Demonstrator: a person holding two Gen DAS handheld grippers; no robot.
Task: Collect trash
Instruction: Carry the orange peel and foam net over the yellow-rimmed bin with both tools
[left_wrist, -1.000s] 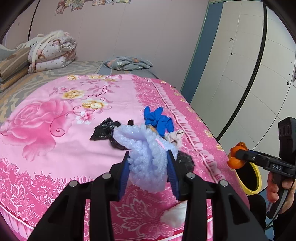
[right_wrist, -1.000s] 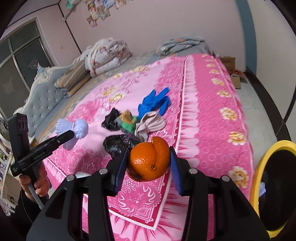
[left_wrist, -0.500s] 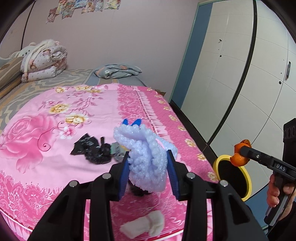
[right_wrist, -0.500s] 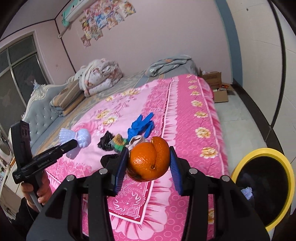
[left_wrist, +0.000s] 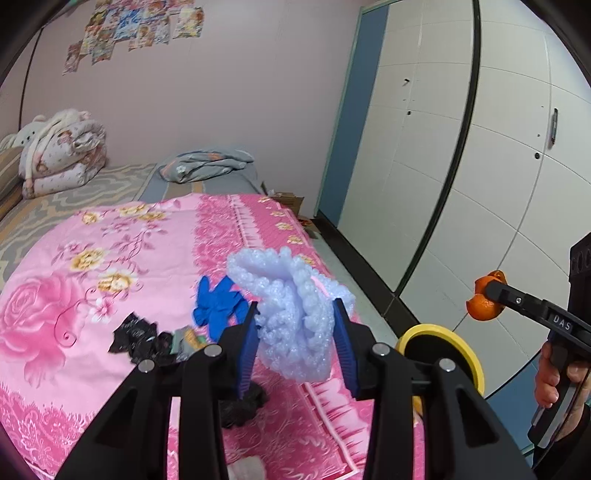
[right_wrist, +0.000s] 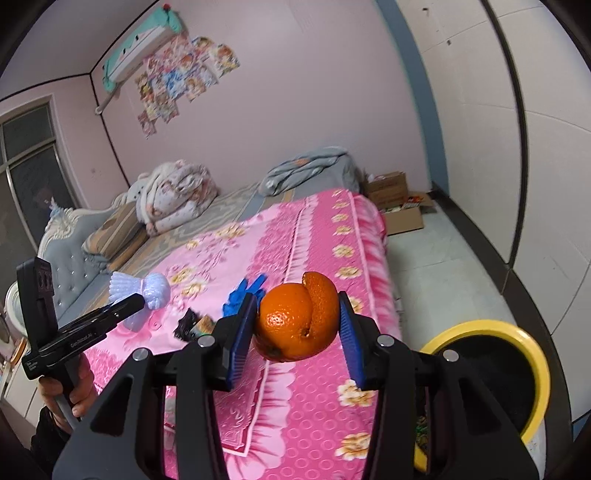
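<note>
Left wrist view: I am pinching a crumpled wad of pale bubble wrap (left_wrist: 295, 314) in my left gripper (left_wrist: 297, 345), above the pink bedspread (left_wrist: 110, 266). My right gripper (right_wrist: 297, 332) is clamping orange peel (right_wrist: 297, 321), near the yellow-rimmed bin (right_wrist: 532, 354) beside that bedspread. A blue glove (left_wrist: 218, 304) and black bags (left_wrist: 138, 338) are lying on it.

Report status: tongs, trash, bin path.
Left tongs shut on bubble wrap. Right tongs shut on orange peel. Both held above the bed; yellow bin open on floor, nothing seen blocking it. Blue glove, black bags remain on bedspread.
</note>
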